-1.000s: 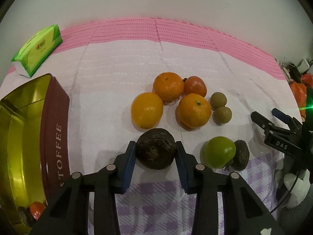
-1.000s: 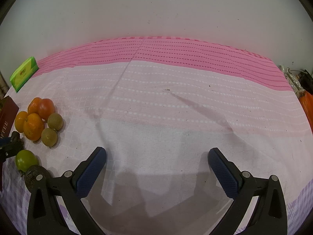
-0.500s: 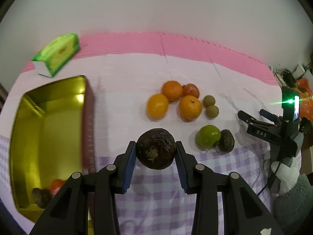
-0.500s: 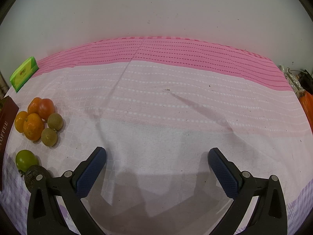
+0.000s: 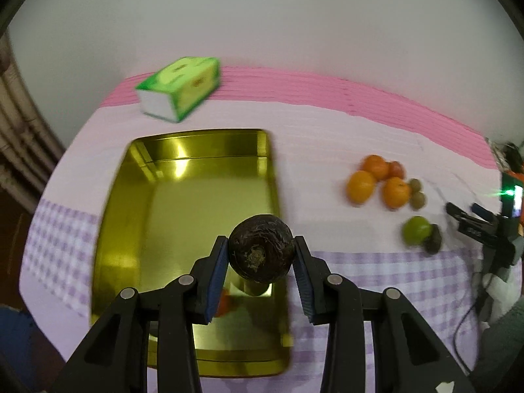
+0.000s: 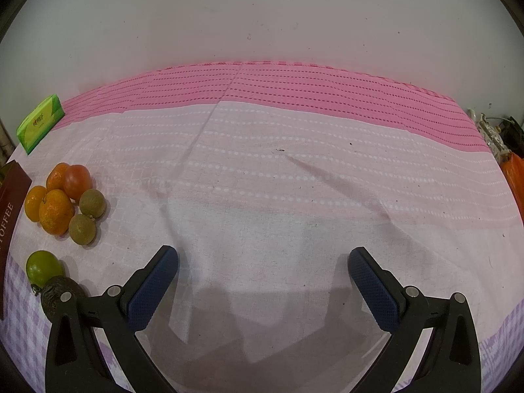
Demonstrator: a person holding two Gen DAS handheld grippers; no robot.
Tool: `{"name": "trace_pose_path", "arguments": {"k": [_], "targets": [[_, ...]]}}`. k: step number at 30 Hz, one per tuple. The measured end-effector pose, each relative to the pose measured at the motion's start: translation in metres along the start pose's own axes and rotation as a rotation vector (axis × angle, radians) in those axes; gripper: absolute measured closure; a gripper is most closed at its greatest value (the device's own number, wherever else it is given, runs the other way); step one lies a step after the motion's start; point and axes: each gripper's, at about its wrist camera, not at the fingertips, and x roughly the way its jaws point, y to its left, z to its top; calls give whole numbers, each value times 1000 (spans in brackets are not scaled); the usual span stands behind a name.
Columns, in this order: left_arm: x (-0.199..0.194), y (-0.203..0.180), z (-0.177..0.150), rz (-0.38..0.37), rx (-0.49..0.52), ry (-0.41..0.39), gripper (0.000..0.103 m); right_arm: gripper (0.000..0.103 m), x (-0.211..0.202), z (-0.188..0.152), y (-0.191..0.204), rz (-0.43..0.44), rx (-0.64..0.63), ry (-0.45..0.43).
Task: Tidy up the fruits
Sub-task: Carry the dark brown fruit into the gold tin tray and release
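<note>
My left gripper (image 5: pixel 261 255) is shut on a dark wrinkled passion fruit (image 5: pixel 261 249) and holds it above the near right part of the open gold tin (image 5: pixel 137 216). Some fruit, one red, lies in the tin's near end, partly hidden by my fingers. On the cloth to the right lie several oranges (image 5: pixel 360 186), a tomato (image 5: pixel 396 169), two small brown-green fruits (image 5: pixel 417 199), a green fruit (image 5: pixel 416 229) and another dark fruit (image 5: pixel 434 244). My right gripper (image 6: pixel 262 271) is open and empty over bare cloth, with the same fruits (image 6: pixel 55 211) to its left.
A green tissue pack (image 5: pixel 178 88) lies behind the tin near the wall. The tin's brown TOFFEE side (image 6: pixel 9 203) shows at the right wrist view's left edge. The right gripper (image 5: pixel 475 226) shows at the table's right edge, with cables and clutter there.
My left gripper lifted the dark fruit off the cloth and carried it left, from beside the fruit pile to above the tin. The right gripper has stayed still.
</note>
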Motion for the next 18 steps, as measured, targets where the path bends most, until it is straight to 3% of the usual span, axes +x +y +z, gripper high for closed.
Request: {"name": "trace_pose_path", "arguments": {"k": [9,18], "targets": [[22,58,1,104,-77,59,68,0,0,0,0,-1,-1,-2],[47,80,-9,130,-117,118,68,0,0,0,0,0,-1,-2]]}}
